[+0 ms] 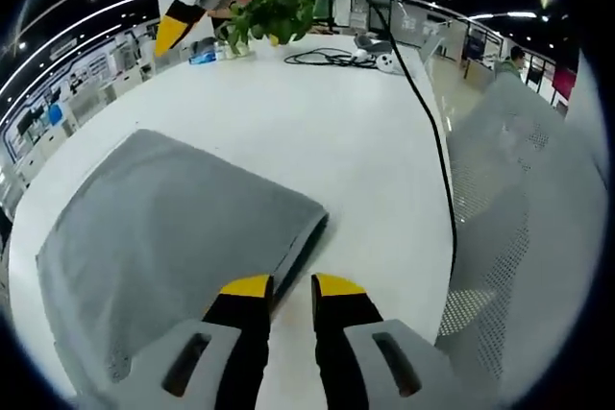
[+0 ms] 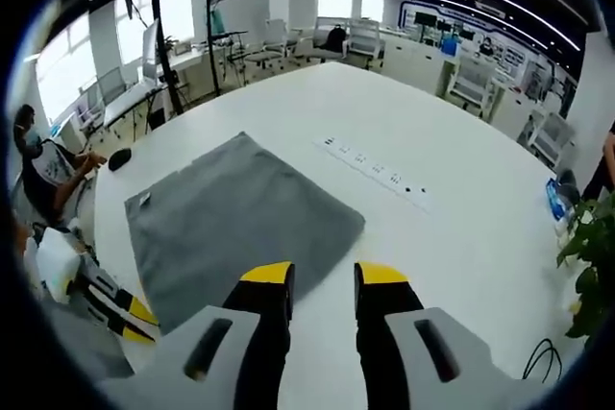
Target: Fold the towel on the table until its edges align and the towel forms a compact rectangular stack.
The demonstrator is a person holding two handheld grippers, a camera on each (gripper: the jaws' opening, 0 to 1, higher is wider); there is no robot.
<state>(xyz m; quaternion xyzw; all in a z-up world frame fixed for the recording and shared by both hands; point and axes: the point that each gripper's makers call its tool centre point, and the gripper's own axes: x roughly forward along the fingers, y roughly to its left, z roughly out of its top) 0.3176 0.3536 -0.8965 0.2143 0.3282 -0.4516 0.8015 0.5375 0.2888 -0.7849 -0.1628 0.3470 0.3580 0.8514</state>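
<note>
The fingers of the left gripper [image 1: 291, 287] are seen slightly apart with nothing between them, just beside the near corner of one grey towel [image 1: 173, 237]. The fingers of the right gripper [image 2: 324, 276] are likewise parted and empty, near the towel's edge. The single towel is laid folded flat on the white counter [image 1: 327, 132]. Farther off, one potted plant [image 1: 269, 14] and one black cable [image 1: 428, 112] are seen on the counter.
</note>
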